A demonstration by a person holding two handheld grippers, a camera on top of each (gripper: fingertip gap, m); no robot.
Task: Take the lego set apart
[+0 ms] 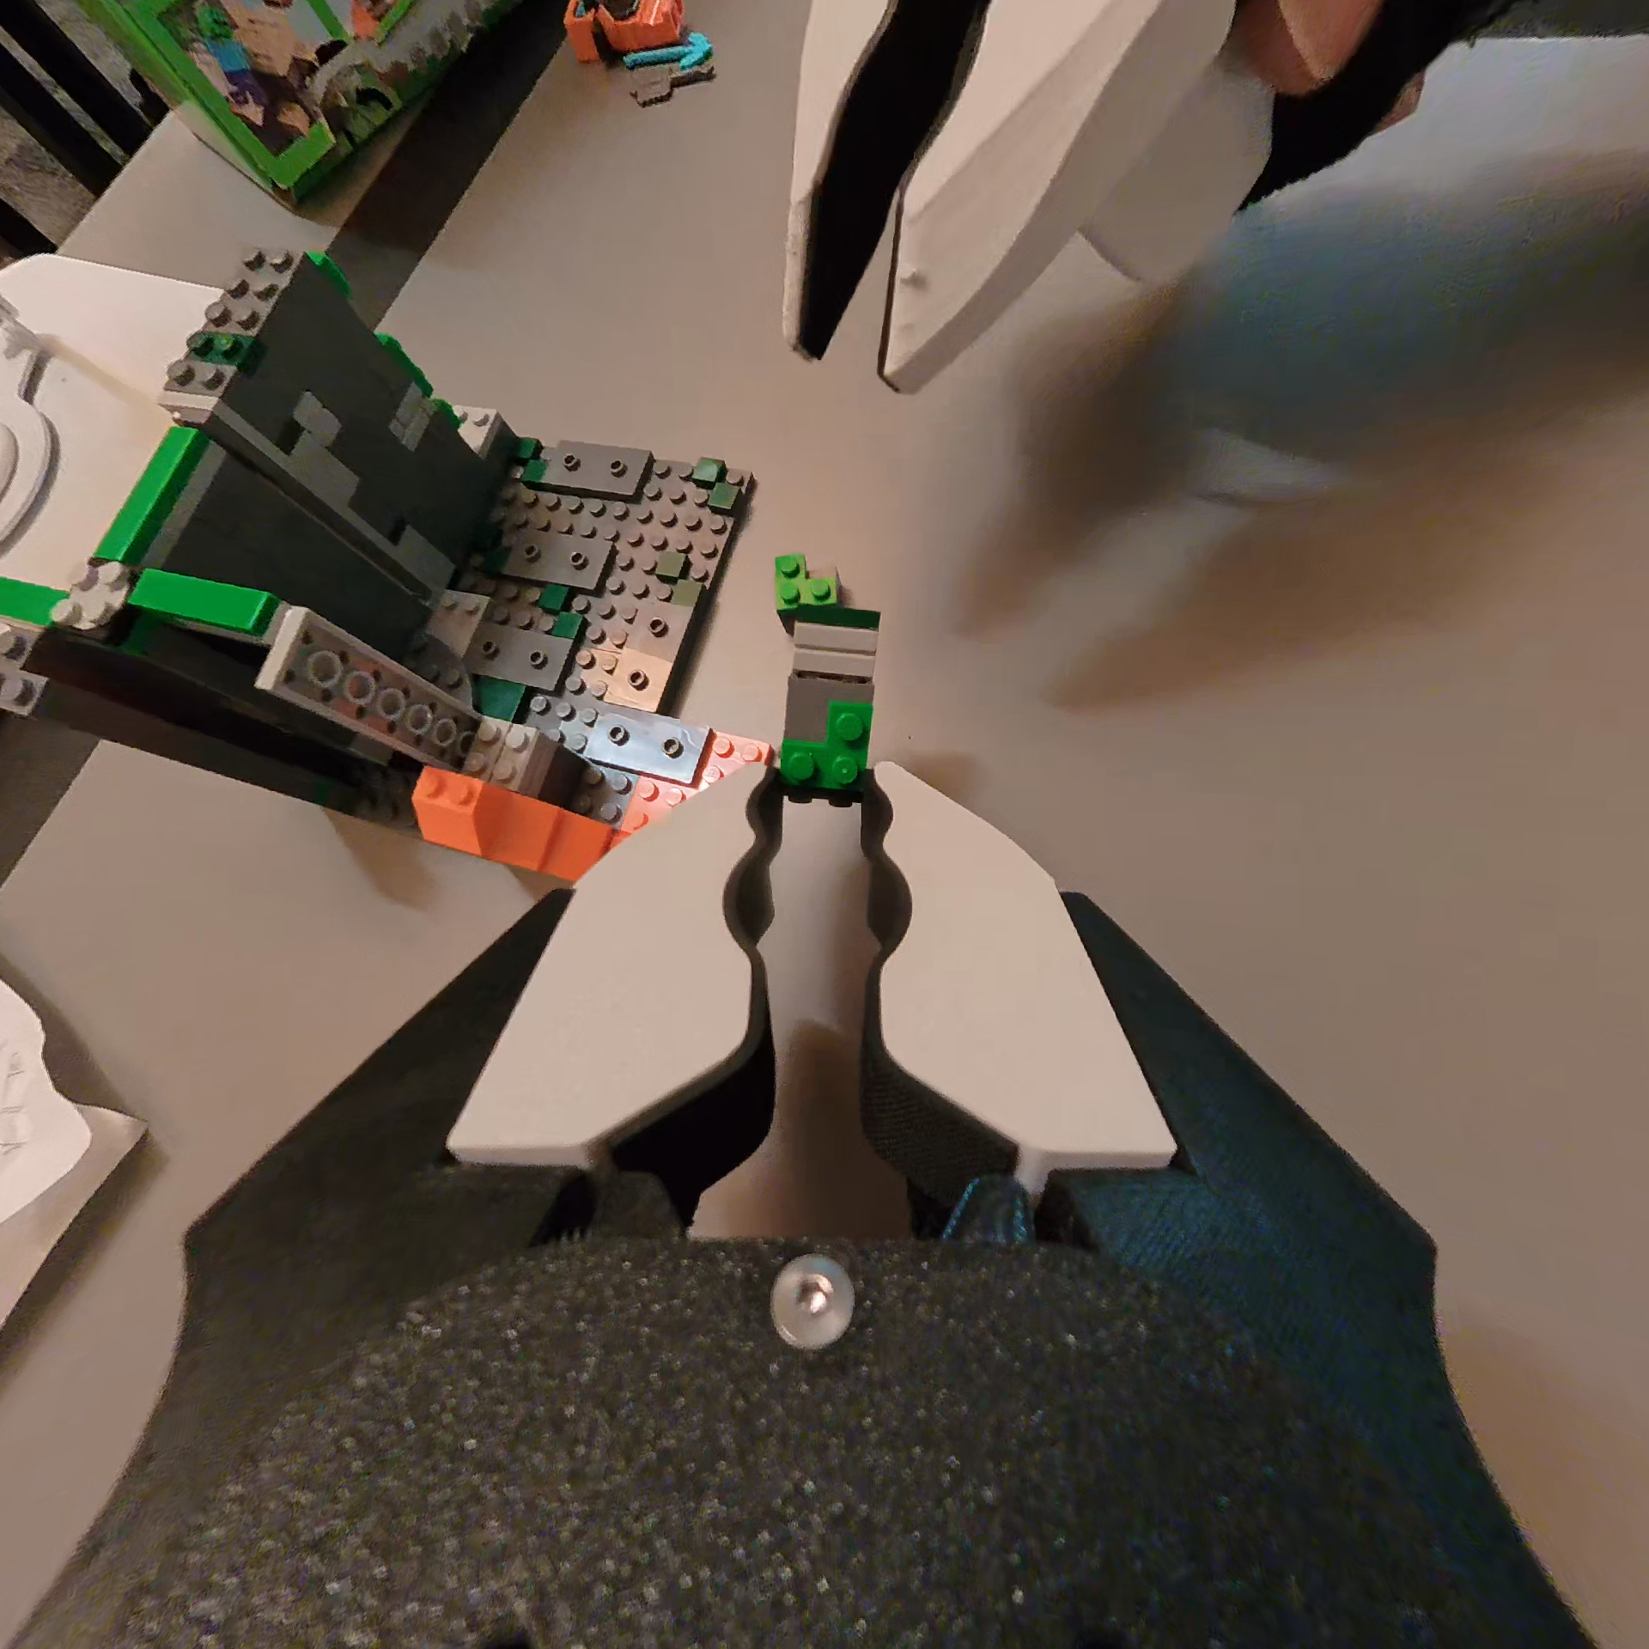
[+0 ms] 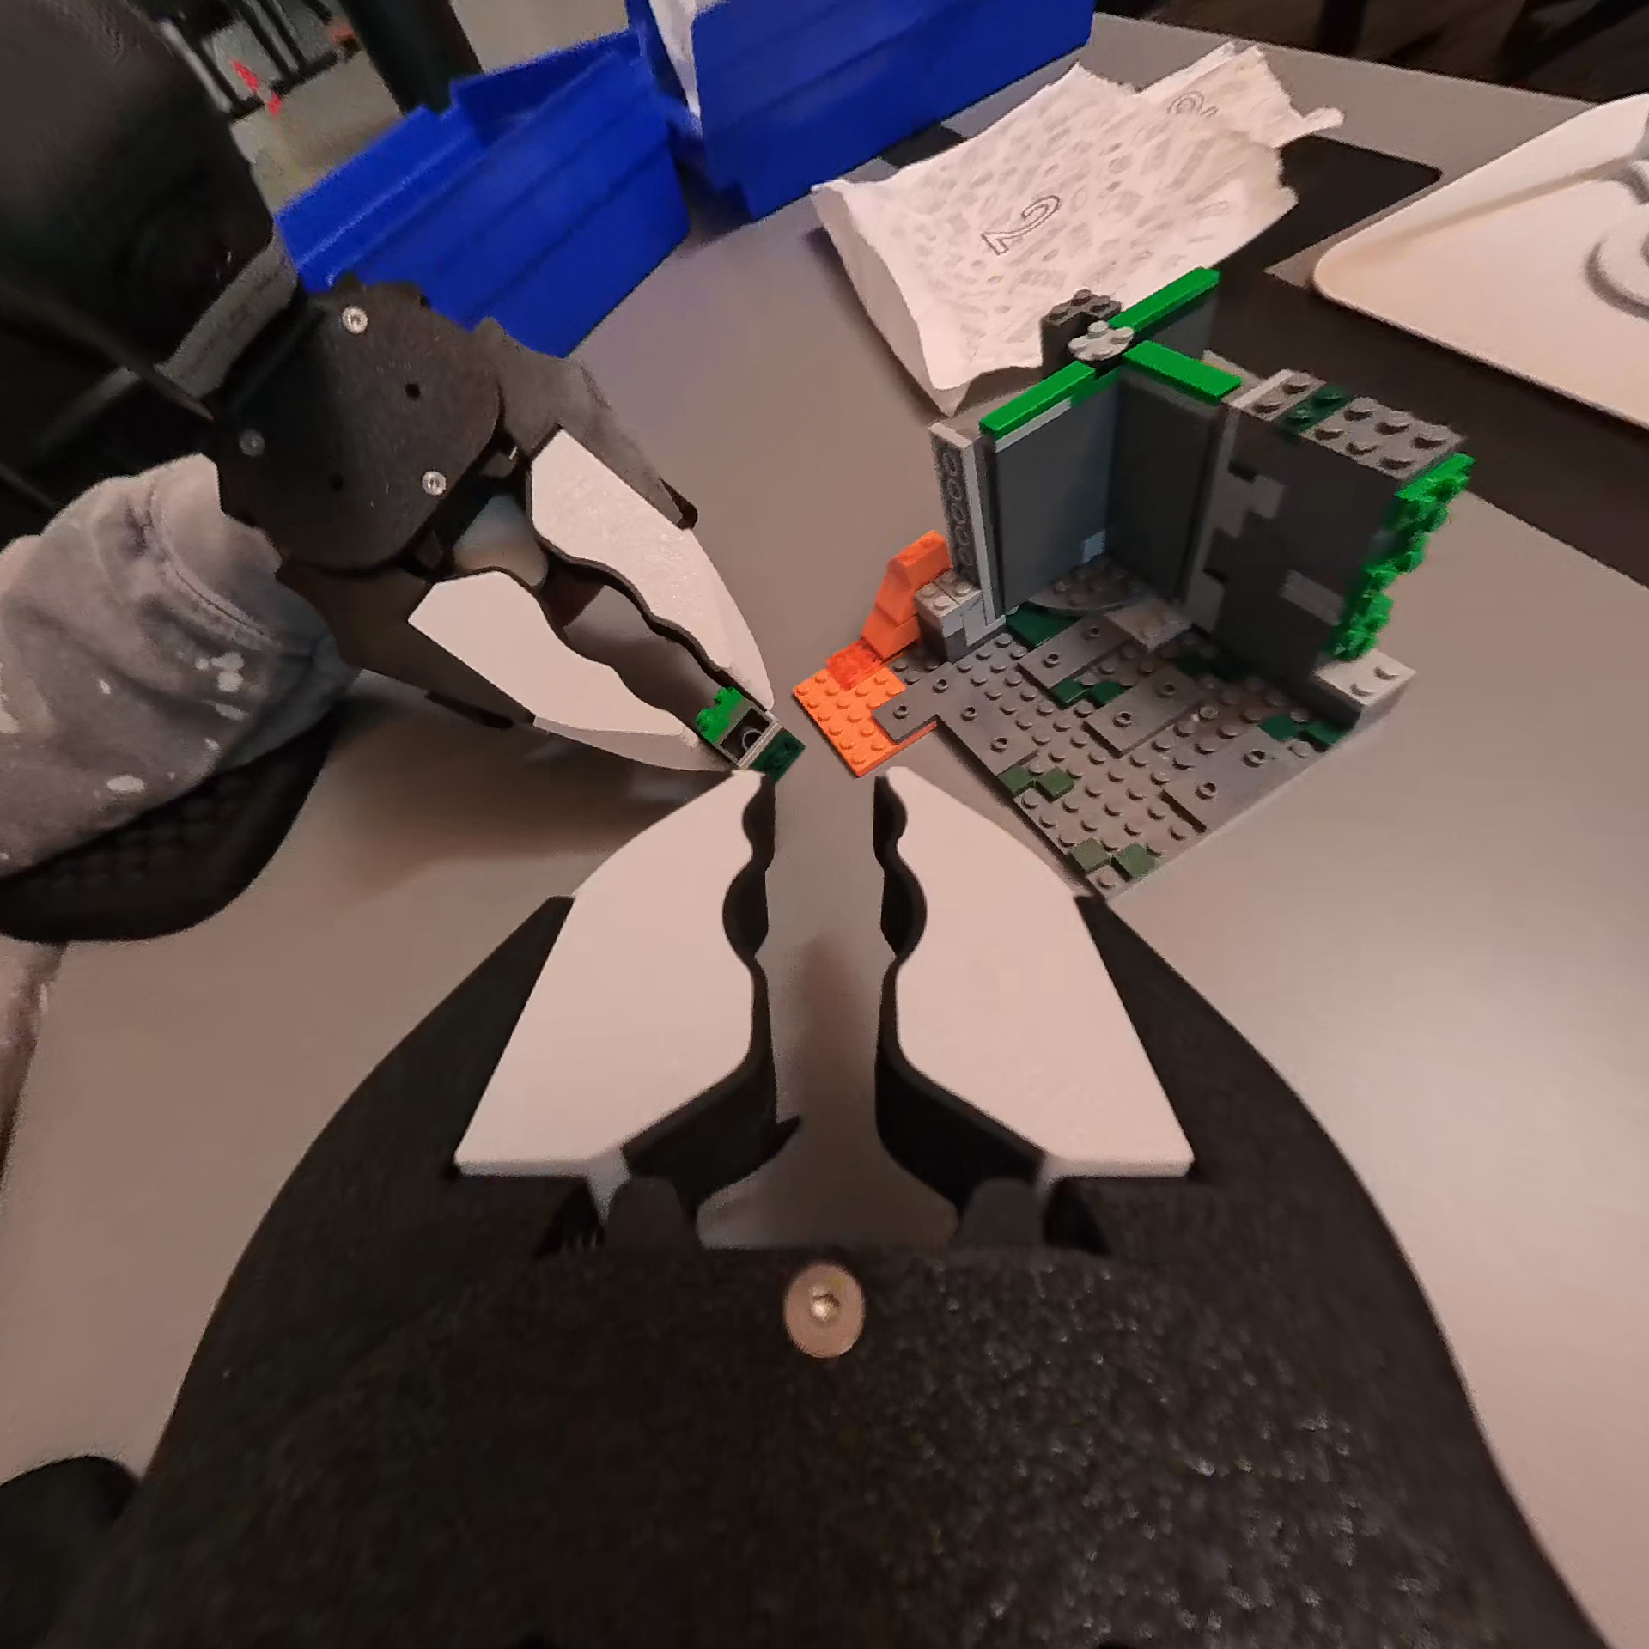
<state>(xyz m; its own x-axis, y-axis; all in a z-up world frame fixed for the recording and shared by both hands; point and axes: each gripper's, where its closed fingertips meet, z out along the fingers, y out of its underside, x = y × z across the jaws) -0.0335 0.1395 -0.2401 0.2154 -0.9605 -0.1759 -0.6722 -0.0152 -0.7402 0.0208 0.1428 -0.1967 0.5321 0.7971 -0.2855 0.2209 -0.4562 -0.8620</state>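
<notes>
The lego set (image 1: 571,571) is a grey studded baseplate with an orange corner and dark grey walls edged in green; it also shows in the right wrist view (image 2: 1160,678). My left gripper (image 1: 825,778) is shut on a small green and grey lego chunk (image 1: 828,714), held just off the set's orange corner. The right wrist view shows that gripper (image 2: 739,733) and the chunk (image 2: 754,741) above the table. My right gripper (image 2: 821,781) is a little open and empty, its tips close to the chunk. It hangs above in the left wrist view (image 1: 852,361).
A green lego box (image 1: 268,98) and a small pile of orange and cyan pieces (image 1: 642,45) lie at the far side. Blue bins (image 2: 535,196), a paper towel (image 2: 1071,205) and a white tray (image 2: 1517,259) stand behind the set. A grey sleeve (image 2: 116,625) is at the left. My right fingertips sit around 7 centimeters from my left ones.
</notes>
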